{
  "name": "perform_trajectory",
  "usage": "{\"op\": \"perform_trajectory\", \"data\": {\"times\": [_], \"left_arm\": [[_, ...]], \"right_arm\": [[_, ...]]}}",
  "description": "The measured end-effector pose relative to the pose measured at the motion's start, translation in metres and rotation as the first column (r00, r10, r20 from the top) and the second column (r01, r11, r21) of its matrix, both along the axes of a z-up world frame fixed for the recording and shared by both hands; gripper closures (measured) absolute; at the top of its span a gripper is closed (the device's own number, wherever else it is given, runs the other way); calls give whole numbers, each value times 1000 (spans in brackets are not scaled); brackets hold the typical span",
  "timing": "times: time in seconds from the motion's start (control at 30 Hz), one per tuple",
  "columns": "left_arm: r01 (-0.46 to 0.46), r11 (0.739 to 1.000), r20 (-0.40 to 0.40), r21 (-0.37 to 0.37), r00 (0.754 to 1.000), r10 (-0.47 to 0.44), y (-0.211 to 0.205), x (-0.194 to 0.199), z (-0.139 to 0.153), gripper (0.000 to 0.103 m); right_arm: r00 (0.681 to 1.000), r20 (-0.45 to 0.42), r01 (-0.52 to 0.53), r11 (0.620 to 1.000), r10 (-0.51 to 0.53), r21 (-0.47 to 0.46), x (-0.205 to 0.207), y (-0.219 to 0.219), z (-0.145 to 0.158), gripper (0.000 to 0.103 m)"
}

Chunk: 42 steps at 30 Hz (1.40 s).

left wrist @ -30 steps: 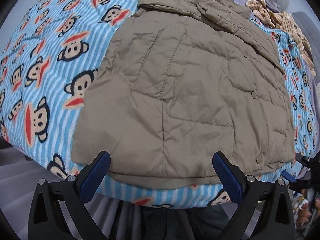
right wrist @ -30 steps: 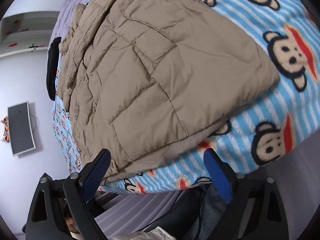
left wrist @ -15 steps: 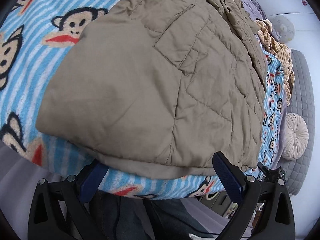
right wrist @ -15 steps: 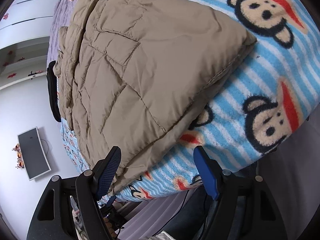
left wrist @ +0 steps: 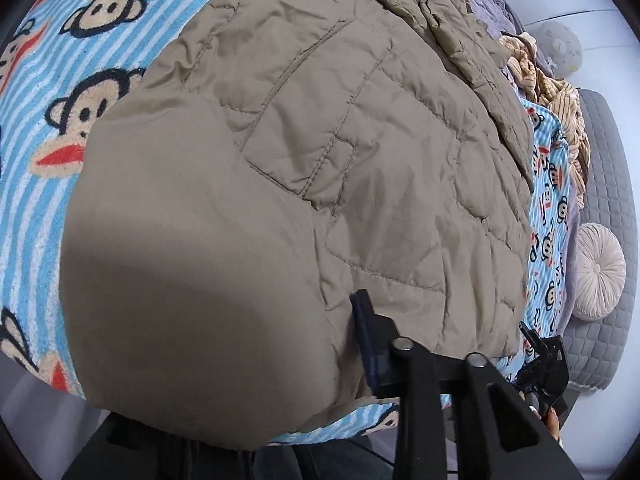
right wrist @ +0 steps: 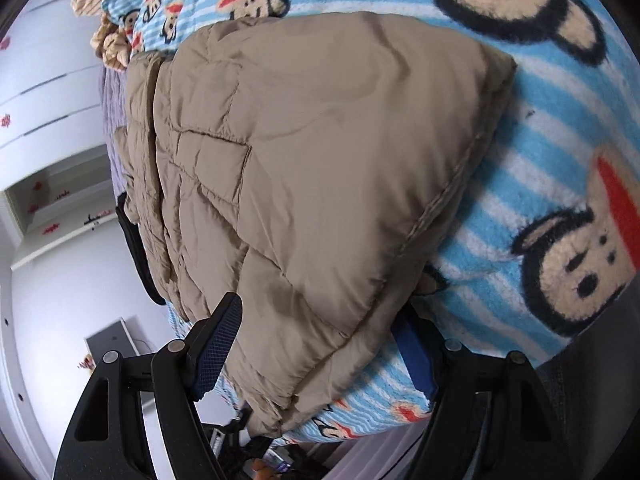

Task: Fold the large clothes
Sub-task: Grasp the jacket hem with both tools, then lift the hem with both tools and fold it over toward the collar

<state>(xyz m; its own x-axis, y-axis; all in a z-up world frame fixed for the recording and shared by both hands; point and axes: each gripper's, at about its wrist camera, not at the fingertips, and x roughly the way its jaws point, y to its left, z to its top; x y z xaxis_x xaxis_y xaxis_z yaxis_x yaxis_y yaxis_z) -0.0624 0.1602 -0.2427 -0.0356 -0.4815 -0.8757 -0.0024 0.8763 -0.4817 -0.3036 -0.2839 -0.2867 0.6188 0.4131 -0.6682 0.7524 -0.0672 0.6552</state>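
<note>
A tan quilted puffer jacket (left wrist: 320,140) lies on a blue striped monkey-print blanket (left wrist: 48,92) on a bed. In the left wrist view the jacket's near hem corner bulges over the left finger and hides it; the right fingertip (left wrist: 366,344) presses against the fabric, so my left gripper (left wrist: 288,364) looks closed on the hem. In the right wrist view the jacket (right wrist: 320,160) hangs between the fingers of my right gripper (right wrist: 316,348); both pads touch the hem, the jaws still fairly wide.
A round cream cushion (left wrist: 600,268) and a grey quilted headboard (left wrist: 608,160) are at the right. A beige knitted garment (left wrist: 552,92) lies beyond the jacket. White shelves (right wrist: 52,200) and a dark screen (right wrist: 112,340) are on the wall.
Both grippers moved in onto the jacket's near hem. The left jaws went from wide open to closed on the corner; the right jaws narrowed around the other corner.
</note>
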Motion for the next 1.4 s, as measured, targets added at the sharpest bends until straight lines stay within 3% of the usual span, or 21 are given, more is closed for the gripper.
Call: {"op": "perform_trajectory", "data": {"times": [0.03,0.07,0.23,0.57,0.8,0.97,1.1,1.2,1.27,1.4], "left_arm": [[-4,1000,14,-7,1000,5,3,0,3,85],[-8,1000,26,-15,1000,8,5,1,6,86],[3,999,85,-36,996,1,8,7,27,91],[7,998,252,-62,968,9,0,36,108,91],[-19,999,398,-30,917,29,-30,83,169,91],[-85,996,469,-18,879,84,-50,133,194,91],[-115,993,492,38,867,82,-75,179,193,91],[-99,988,509,119,860,25,-98,215,182,91],[-86,982,510,167,860,-11,-113,239,167,91],[-79,975,467,209,884,-28,-130,288,121,90]], "right_arm": [[1000,9,28,999,-28,16,-3,0,-2,25],[998,18,52,998,-53,30,-6,-1,-4,27],[996,49,69,997,-70,20,-5,-3,-2,89],[983,113,-124,978,144,-166,36,-19,57,95],[932,148,-262,897,331,-355,100,-49,128,95],[872,182,-335,825,454,-455,160,-70,170,96],[817,185,-391,760,547,-519,225,-86,190,96],[794,155,-424,718,588,-552,275,-96,193,96],[790,132,-434,698,599,-570,305,-103,188,96],[803,94,-445,697,589,-562,354,-113,163,95]]}}
